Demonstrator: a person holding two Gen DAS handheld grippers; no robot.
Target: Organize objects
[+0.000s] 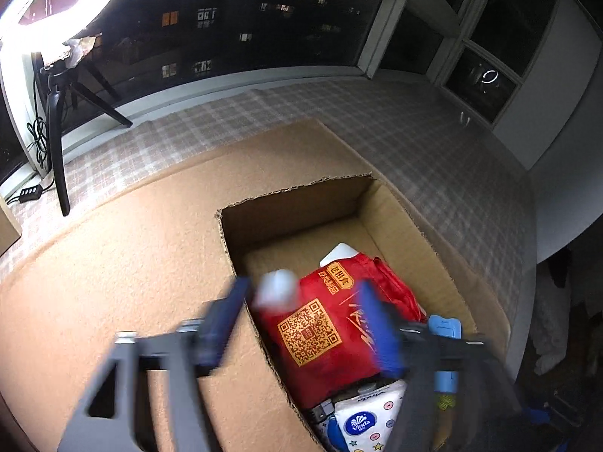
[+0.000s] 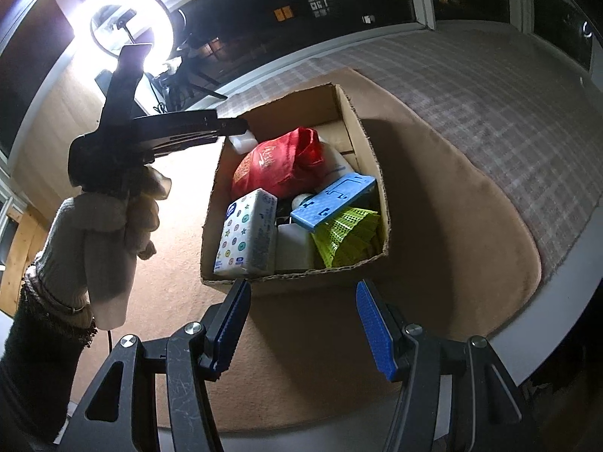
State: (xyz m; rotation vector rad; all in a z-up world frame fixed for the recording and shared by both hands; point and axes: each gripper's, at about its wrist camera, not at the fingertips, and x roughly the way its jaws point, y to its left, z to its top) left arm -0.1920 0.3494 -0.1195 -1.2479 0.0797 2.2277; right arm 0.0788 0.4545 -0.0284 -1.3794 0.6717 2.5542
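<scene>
The right tongs [image 2: 303, 324], with blue ribbed pads on black arms, stand apart with nothing between them, hovering just short of the near wall of the open brown cardboard box [image 2: 361, 139]. The box sits on a tan felt-like mat [image 2: 433, 226] that covers the surface.

Inside the box, against the near wall, a white tissue pack printed with coloured dots and stars [image 2: 247, 235] stands on edge. Beside it lie a white plastic container [image 2: 296, 246] and a yellow-green pleated mesh piece [image 2: 348, 235]. A light blue flat plastic block with cut-out slots [image 2: 335, 199] rests tilted across them. Behind these sits a crumpled red fabric bag with gold print [image 2: 280, 167]; the left wrist view shows a gold QR code on it.

The left tongs [image 1: 303, 320] hang over the box, above the red bag, their blue pads spread wide. A small white object [image 1: 277, 288], too blurred to identify, shows just beside the left pad; whether it touches the pad cannot be told. In the right wrist view a person's hand [image 2: 145, 207] in a pale knitted sleeve holds this tool.

Beyond the mat lies a checked cloth [image 2: 508, 113]. At the far left a lit ring light [image 2: 83, 19] stands on a black tripod [image 1: 56, 132] before dark windows.
</scene>
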